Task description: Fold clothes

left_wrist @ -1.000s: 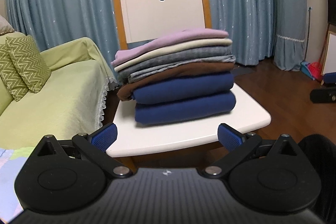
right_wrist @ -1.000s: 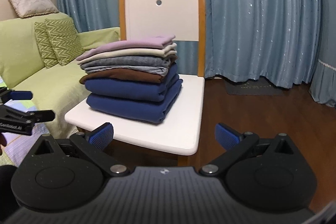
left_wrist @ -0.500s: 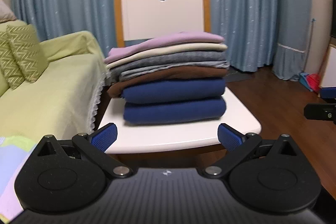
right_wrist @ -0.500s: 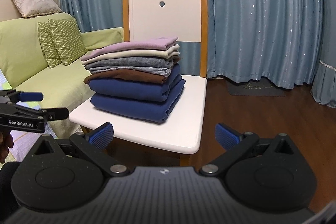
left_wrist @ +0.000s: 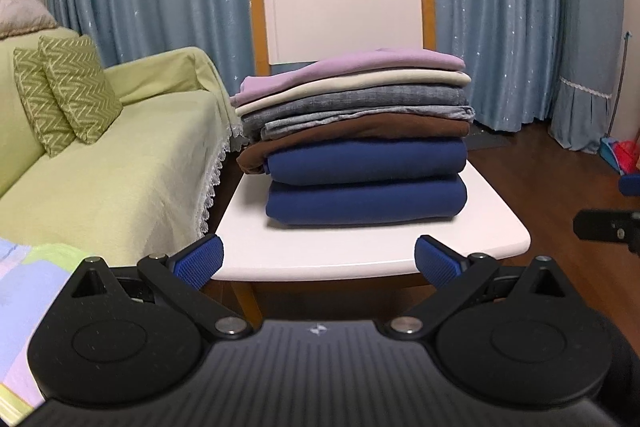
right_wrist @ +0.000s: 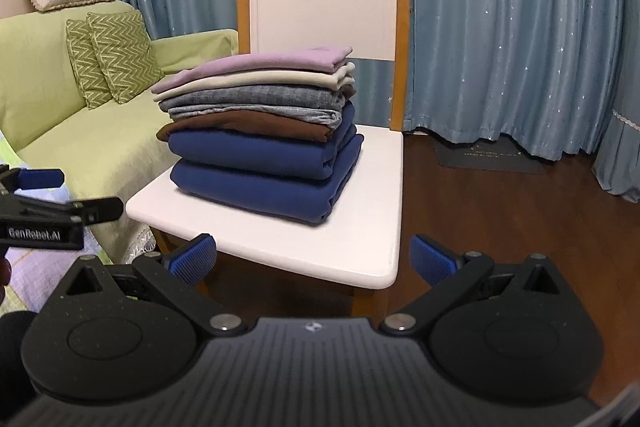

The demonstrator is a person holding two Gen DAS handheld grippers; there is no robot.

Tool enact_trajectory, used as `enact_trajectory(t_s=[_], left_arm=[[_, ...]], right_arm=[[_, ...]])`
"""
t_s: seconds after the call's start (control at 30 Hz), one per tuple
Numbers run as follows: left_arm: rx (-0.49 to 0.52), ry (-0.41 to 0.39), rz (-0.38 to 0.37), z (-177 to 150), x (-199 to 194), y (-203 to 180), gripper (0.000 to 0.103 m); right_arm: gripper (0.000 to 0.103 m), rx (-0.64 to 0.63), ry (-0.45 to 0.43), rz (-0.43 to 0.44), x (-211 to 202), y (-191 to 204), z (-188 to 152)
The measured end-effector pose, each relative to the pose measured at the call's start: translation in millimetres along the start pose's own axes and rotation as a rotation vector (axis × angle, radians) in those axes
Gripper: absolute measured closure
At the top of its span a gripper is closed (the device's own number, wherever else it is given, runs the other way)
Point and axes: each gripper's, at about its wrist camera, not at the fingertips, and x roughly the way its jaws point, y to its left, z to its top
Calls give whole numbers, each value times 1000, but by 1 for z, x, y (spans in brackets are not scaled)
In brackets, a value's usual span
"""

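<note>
Now the pile of folded clothes sits in the middle of the white chair seat, while the left gripper and right gripper hang before its front edge, both spread wide and holding nothing

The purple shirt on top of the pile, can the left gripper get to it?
Probably yes. The purple shirt lies on top of the stack on the white chair, with nothing over it. The left gripper faces it with its jaws open and empty, and nothing stands between.
</note>
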Motion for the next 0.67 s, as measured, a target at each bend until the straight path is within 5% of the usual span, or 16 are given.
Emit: enact_trajectory(t_s=[0.67], left_arm=[[38, -16, 10, -5, 5, -6, 0]], right_arm=[[1, -7, 1, 2, 10, 7, 2]])
